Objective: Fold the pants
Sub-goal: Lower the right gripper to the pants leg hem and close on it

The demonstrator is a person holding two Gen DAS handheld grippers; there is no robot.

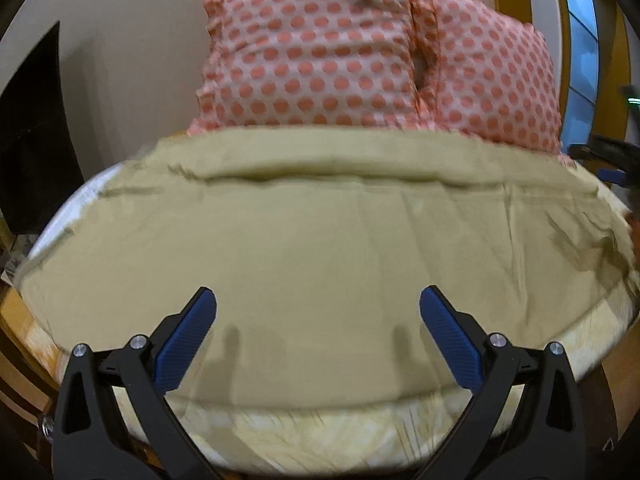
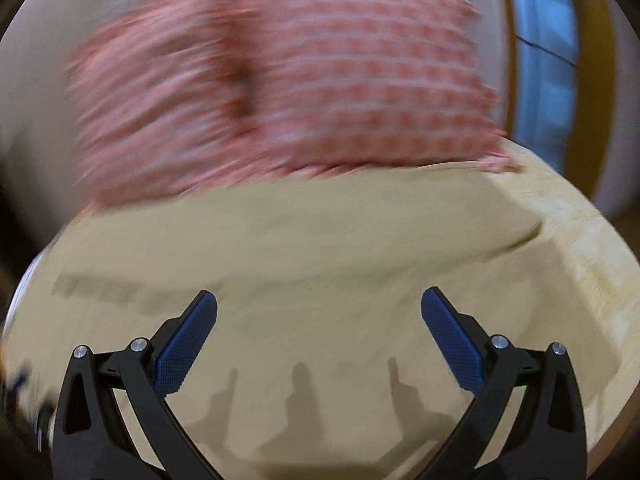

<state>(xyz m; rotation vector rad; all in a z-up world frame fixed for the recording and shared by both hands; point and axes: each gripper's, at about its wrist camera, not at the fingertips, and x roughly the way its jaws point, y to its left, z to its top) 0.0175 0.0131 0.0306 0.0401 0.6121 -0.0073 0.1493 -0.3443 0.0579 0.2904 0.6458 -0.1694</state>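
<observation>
Pants (image 1: 320, 248) lie ahead of both grippers, long axis left-to-right. Left gripper (image 1: 318, 312) spread, empty, over near hem. Right gripper (image 2: 319, 312) spread, empty; view blurred.

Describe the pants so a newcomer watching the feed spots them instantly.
Start at the two pink polka-dot pillows propped at the head of the bed. Directly below them, the pants lie spread flat across the mattress, in front of both open tongs. They are plain khaki-tan, unlike the dotted pillows and the paler yellowish sheet showing at their edges.
</observation>
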